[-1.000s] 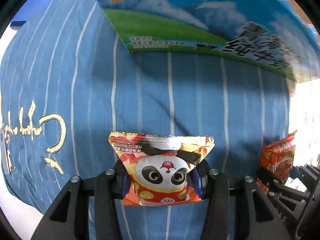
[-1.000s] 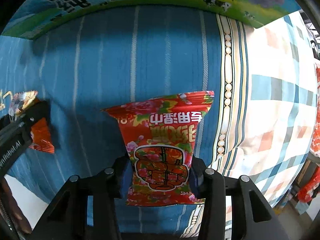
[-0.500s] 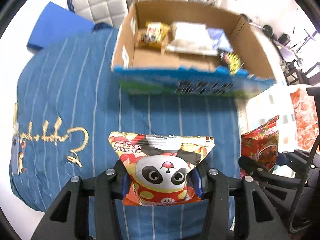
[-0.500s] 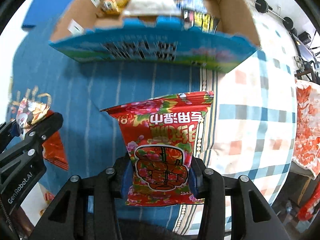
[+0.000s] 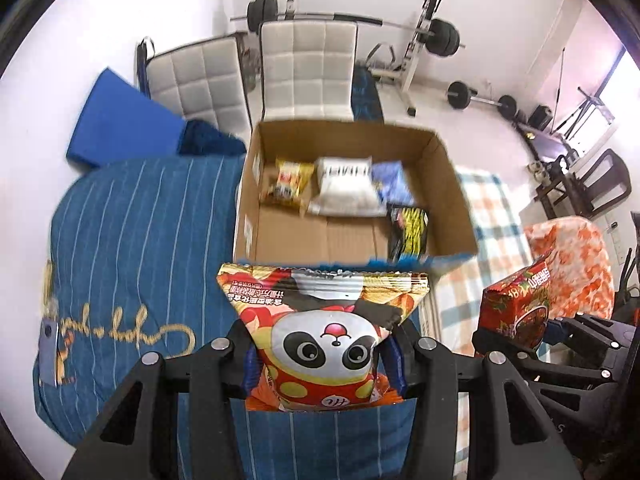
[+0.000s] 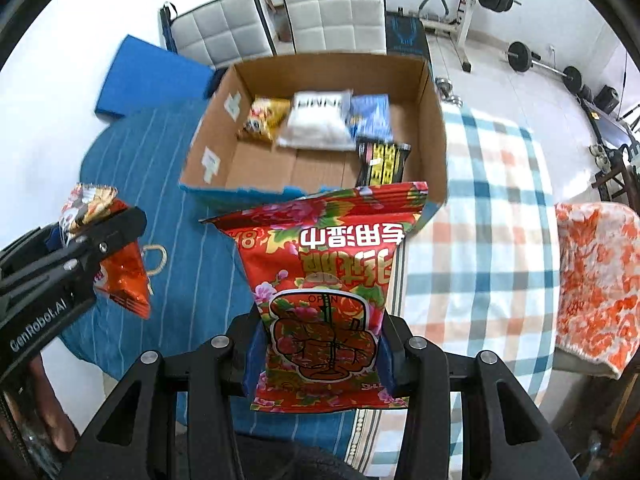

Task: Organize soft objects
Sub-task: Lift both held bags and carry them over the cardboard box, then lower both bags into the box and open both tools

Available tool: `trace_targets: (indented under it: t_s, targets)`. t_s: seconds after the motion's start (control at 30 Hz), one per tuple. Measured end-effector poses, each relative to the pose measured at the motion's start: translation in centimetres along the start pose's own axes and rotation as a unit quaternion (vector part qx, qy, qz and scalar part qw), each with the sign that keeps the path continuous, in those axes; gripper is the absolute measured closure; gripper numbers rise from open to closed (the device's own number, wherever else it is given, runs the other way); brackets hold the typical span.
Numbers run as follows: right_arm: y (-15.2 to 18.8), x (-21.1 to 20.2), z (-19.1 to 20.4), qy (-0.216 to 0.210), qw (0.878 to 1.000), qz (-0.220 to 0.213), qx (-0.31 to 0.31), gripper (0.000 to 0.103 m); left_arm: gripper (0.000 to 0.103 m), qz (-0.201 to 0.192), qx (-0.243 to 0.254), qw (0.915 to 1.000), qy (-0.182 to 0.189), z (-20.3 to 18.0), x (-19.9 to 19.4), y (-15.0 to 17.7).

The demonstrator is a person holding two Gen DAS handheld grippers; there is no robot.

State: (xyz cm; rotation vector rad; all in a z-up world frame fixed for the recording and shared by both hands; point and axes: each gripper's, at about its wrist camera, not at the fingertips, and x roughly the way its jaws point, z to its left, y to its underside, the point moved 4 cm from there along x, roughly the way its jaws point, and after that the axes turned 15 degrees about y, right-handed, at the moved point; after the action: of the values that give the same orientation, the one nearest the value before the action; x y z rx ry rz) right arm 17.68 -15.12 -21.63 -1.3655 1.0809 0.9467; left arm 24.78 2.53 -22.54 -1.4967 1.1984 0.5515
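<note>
My left gripper (image 5: pixel 324 364) is shut on a panda snack bag (image 5: pixel 324 332) and holds it high above the blue striped cloth, just in front of the open cardboard box (image 5: pixel 452 184). My right gripper (image 6: pixel 320 352) is shut on a red flowered snack bag (image 6: pixel 324 276), also held up before the box (image 6: pixel 434 120). The box holds a yellow bag (image 5: pixel 288 180), a white pack (image 5: pixel 346 190), a blue pack (image 5: pixel 390 178) and a black-and-yellow bag (image 5: pixel 408 228). The red bag shows in the left wrist view (image 5: pixel 516 304); the panda bag shows in the right wrist view (image 6: pixel 120 272).
The box stands on a surface covered by a blue striped cloth (image 5: pixel 132 240) and a checked cloth (image 6: pixel 492 208). An orange patterned blanket (image 6: pixel 596 280) lies at the right. Two white chairs (image 5: pixel 304 72), a blue mat (image 5: pixel 120 124) and weight equipment (image 5: pixel 432 40) stand behind.
Both grippers have risen well above the cloth with their bags. The box, first seen only from its side, now shows its open inside from above.
</note>
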Motion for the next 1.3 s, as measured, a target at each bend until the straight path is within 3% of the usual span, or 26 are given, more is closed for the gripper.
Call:
trace_targets:
  t_s: [0.27,0.43,0.57,0.73,0.9,1.07,1.3]
  targets:
    - [-6.2,-0.9,-1.3,-0.008,0.999,-0.037,0.009,0.056,0.058,-0.007,0.01,0.9997,0.023,0.4,1.8,-7.2]
    - [-11.0,0.0,-1.4,-0.015,0.999,-0.046,0.017,0.056,0.058,0.038,-0.028,0.9968,0.064,2.4,5.9,-11.1]
    - [-14.7,3.3,-1.1,-0.027,0.999,-0.024,0.024,0.056,0.058,0.085,-0.06,0.992,0.072,4.2,10.3,-12.7]
    - [-17.3,10.2,-0.2,-0.038,0.998,0.031,0.032,0.056,0.057,0.156,-0.1,0.9802,0.068,7.0,17.0,-12.7]
    - [-17.4,17.2,1.2,-0.038,0.995,0.086,0.026,0.056,0.057,0.216,-0.129,0.9668,0.047,9.6,22.4,-11.4]
    - [-16.7,22.2,2.2,-0.048,0.989,0.133,0.034,0.055,0.057,0.256,-0.128,0.9574,0.04,10.0,25.1,-10.0]
    - [-16.4,25.1,3.5,-0.056,0.985,0.163,0.026,0.055,0.057,0.275,-0.126,0.952,0.045,9.5,26.7,-9.1]
